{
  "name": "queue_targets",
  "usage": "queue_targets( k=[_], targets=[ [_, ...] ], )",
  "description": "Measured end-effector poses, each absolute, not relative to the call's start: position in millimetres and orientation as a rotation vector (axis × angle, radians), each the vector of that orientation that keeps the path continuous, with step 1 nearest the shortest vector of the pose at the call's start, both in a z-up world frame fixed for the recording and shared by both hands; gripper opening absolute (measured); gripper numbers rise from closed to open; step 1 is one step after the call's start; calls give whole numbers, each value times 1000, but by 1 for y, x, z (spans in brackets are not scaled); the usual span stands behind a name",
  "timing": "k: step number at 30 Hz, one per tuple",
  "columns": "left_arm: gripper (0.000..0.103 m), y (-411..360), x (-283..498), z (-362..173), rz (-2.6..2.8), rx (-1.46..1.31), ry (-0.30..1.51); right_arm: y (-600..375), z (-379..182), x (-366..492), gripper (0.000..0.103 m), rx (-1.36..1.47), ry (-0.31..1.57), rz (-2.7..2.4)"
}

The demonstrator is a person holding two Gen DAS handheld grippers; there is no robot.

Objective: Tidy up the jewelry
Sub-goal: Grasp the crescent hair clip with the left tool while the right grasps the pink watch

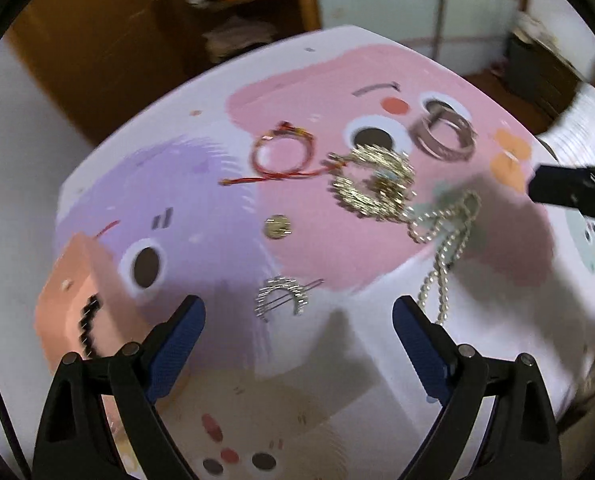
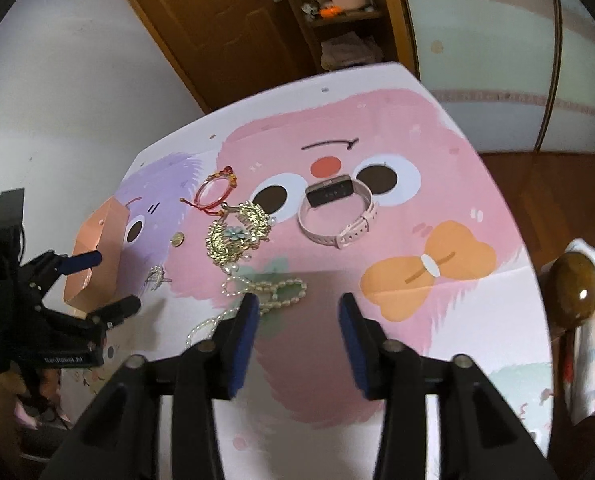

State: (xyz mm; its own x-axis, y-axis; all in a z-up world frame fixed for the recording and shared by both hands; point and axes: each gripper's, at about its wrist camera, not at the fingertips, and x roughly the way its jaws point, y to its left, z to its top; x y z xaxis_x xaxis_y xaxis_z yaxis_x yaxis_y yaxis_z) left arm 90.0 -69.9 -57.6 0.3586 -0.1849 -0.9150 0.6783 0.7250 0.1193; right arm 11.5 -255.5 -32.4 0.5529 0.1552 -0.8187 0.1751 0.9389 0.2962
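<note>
Jewelry lies on a pink and purple cartoon tablecloth [image 2: 437,152]. A silver comb-shaped hair clip [image 1: 283,298] lies just ahead of my left gripper [image 1: 299,314], which is open and empty above it. Beyond lie a small gold coin charm [image 1: 278,227], a red cord bracelet [image 1: 283,154], a gold ornate brooch [image 1: 371,184], a pearl necklace [image 1: 445,240] and a pink smartwatch [image 2: 337,210]. My right gripper [image 2: 299,310] is open and empty, just right of the pearl necklace [image 2: 265,292]. The left gripper [image 2: 97,280] also shows at the left in the right wrist view.
An open peach-pink box [image 2: 97,248] stands at the table's left edge, also in the left wrist view [image 1: 77,304]. A wooden door [image 2: 217,20] and shelf are behind the table. A brown chair knob [image 2: 573,284] is at the right.
</note>
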Motion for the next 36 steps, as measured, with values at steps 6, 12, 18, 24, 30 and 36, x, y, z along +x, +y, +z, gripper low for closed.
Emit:
queue_targets(
  k=[6, 12, 18, 24, 30, 36],
  targets=[
    [81, -79, 105, -75, -657, 636, 1106, -269, -49, 24, 53, 428, 1028, -48],
    [71, -78, 120, -83, -672, 672, 1149, -274, -56, 36, 53, 440, 1045, -75],
    [51, -73, 136, -91, -675, 669, 1197, -281, -60, 52, 53, 466, 1064, -106],
    [46, -68, 150, -94, -667, 648, 1218, -287, -63, 64, 53, 484, 1073, -133],
    [35, -65, 161, -98, -689, 592, 1274, -285, -62, 74, 53, 467, 1089, -156],
    [35, -60, 169, -99, -671, 544, 1319, -285, -62, 82, 53, 454, 1102, -180]
  ],
)
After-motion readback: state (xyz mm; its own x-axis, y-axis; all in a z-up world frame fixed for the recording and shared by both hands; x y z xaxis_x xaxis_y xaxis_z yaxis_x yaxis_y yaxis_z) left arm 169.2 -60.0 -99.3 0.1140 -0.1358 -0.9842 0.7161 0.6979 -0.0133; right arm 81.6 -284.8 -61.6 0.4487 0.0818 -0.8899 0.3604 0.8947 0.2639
